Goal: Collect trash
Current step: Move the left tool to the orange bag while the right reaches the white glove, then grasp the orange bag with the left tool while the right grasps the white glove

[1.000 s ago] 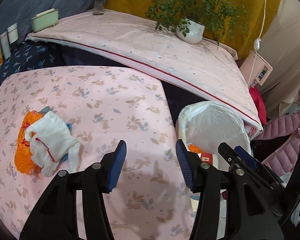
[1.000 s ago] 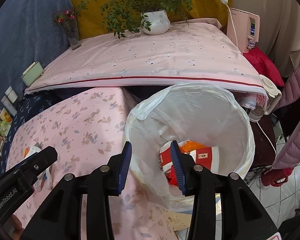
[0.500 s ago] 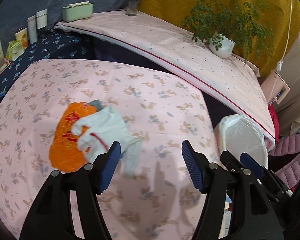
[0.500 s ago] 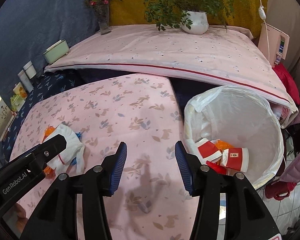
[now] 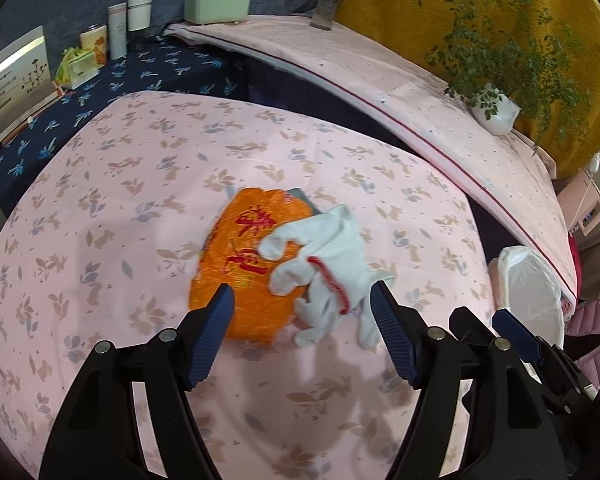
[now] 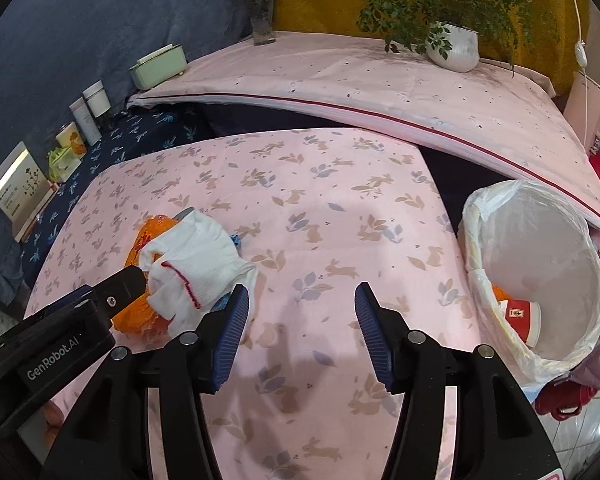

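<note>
A white glove with a red cuff line [image 5: 324,264] lies over an orange wrapper with red print [image 5: 240,264] on the pink floral table [image 5: 140,208]. My left gripper [image 5: 302,316] is open, its fingers straddling the pile just in front of it. In the right wrist view the glove [image 6: 196,256] and wrapper [image 6: 152,232] lie left of centre, and my right gripper [image 6: 298,320] is open and empty above bare cloth. A white-lined trash bin [image 6: 540,264] stands at the table's right edge, with a red and white cup [image 6: 520,316] inside.
A raised pink-covered shelf [image 6: 380,80] behind holds a potted plant [image 6: 452,44], a vase [image 6: 262,20] and a green box [image 6: 160,66]. Bottles and boxes [image 5: 116,32] stand on the dark blue cloth at left. A pink jacket [image 5: 596,328] lies at right.
Both grippers swung left, away from the bin and over the table. The left gripper closed in on the glove and wrapper, which now sit between its open fingers.
</note>
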